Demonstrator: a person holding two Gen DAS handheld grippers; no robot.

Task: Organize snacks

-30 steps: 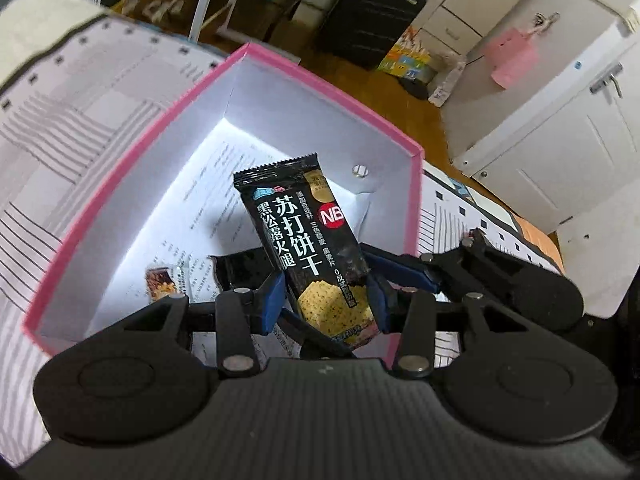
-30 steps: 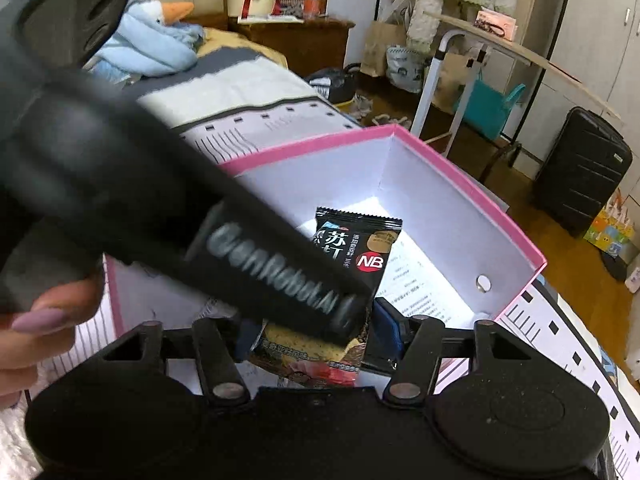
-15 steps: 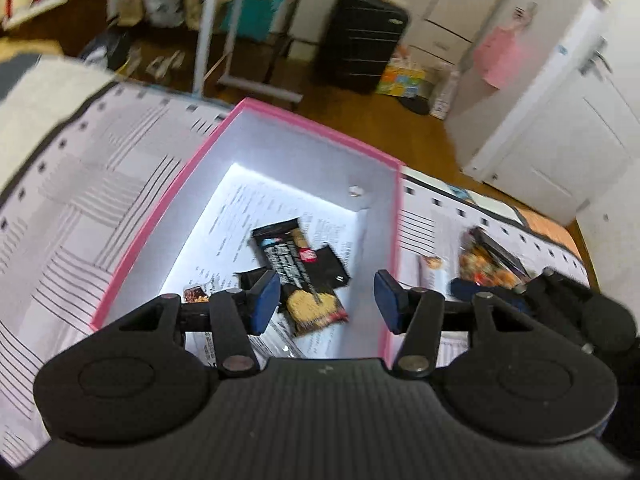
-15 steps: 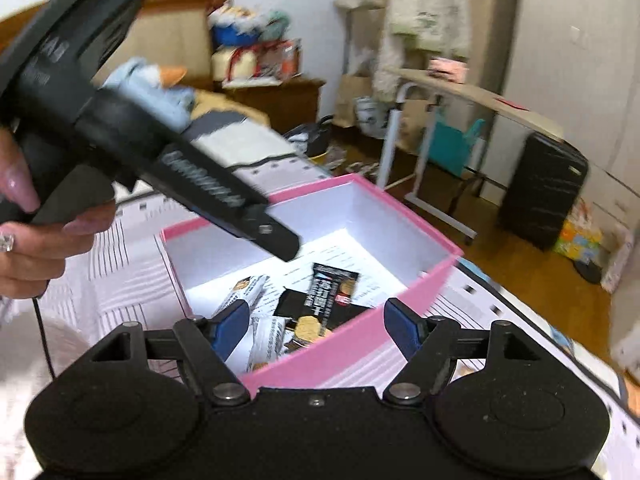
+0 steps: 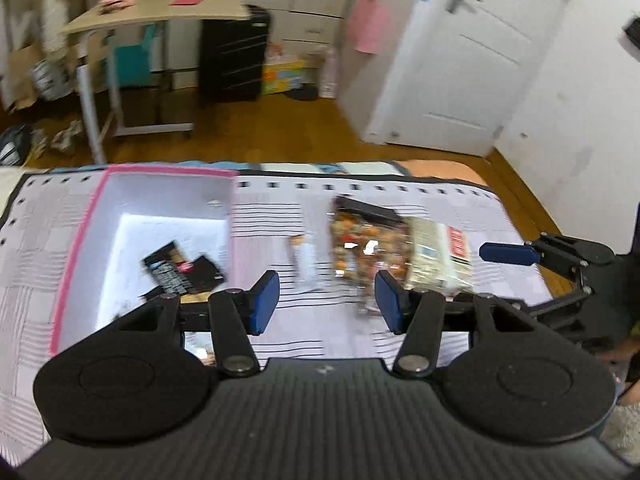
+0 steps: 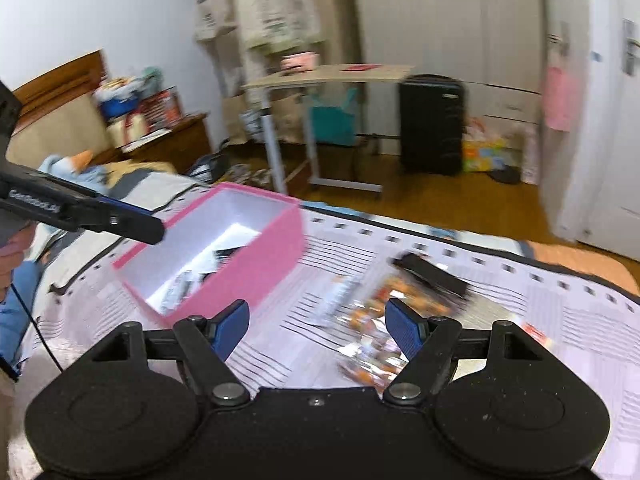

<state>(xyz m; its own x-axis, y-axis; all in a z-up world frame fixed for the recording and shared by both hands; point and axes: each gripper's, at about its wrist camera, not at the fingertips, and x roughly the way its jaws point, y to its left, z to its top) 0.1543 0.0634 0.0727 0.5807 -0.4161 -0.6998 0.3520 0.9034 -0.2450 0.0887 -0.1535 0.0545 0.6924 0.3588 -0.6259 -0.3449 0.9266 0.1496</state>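
Note:
A pink box (image 5: 76, 248) with white walls sits on the striped bed cover. Black snack packets (image 5: 172, 270) lie inside it, and in the right wrist view they show through the pink box's (image 6: 260, 264) open top. To its right lie a clear bag of orange-brown snacks (image 5: 360, 240), a pale packet with a red label (image 5: 436, 248) and a small white stick packet (image 5: 302, 258). My left gripper (image 5: 326, 300) hangs open and empty above the cover, between box and bag. My right gripper (image 6: 318, 328) is open and empty above the snack bag (image 6: 400, 304).
The bed cover (image 5: 280, 332) ends at a wooden floor (image 5: 260, 136) beyond. A rolling desk (image 6: 332, 76), a black suitcase (image 6: 432, 124) and a white door (image 5: 460, 56) stand farther off. A person's hand (image 6: 16, 240) holds the left gripper at the left edge.
Both grippers opened and let their black packets drop into the box. Both have since risen and drawn back toward the right. The loose snacks on the cover have come into view.

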